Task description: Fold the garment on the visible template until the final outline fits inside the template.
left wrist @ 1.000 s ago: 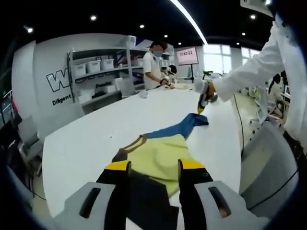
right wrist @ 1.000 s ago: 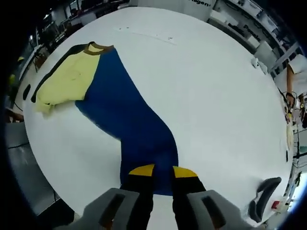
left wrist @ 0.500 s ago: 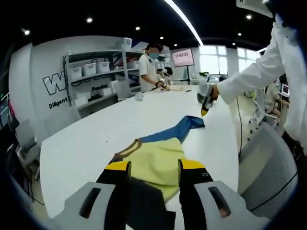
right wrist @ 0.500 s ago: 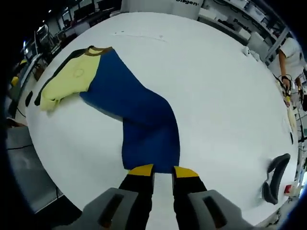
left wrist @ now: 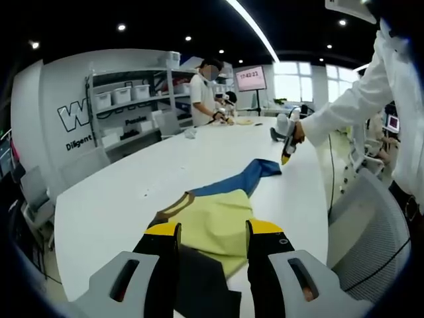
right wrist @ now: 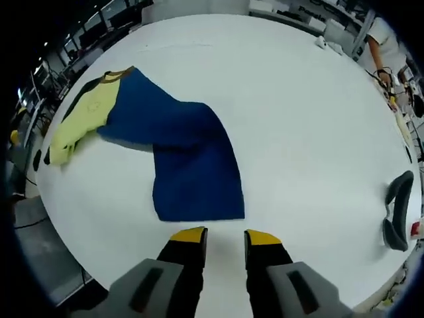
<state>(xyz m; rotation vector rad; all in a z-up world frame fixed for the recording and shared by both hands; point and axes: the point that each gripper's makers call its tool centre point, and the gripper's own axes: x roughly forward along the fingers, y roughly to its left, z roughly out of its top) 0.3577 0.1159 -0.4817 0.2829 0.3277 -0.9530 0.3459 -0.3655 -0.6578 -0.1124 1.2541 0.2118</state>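
Note:
A garment with a blue part (right wrist: 192,159) and a yellow part (right wrist: 89,116) lies on the white table (right wrist: 298,132). The blue part is folded over, its straight hem just ahead of my right gripper (right wrist: 225,236), which is open and clear of the cloth. In the left gripper view the yellow part (left wrist: 212,215) and a dark panel (left wrist: 199,278) lie between the jaws of my open left gripper (left wrist: 213,228). The blue part (left wrist: 255,173) runs to the far side, and the right gripper (left wrist: 285,158) hangs above its end in a white-sleeved hand.
A grey chair (left wrist: 371,218) stands by the table's right edge; a dark chair (right wrist: 399,218) shows past the rim in the right gripper view. A person (left wrist: 204,89) works at the table's far end. Shelves with bins (left wrist: 129,99) line the back wall.
My right gripper has opened, let go of the blue hem and drawn back. The blue part now lies folded and flat on the table. The left gripper has barely moved.

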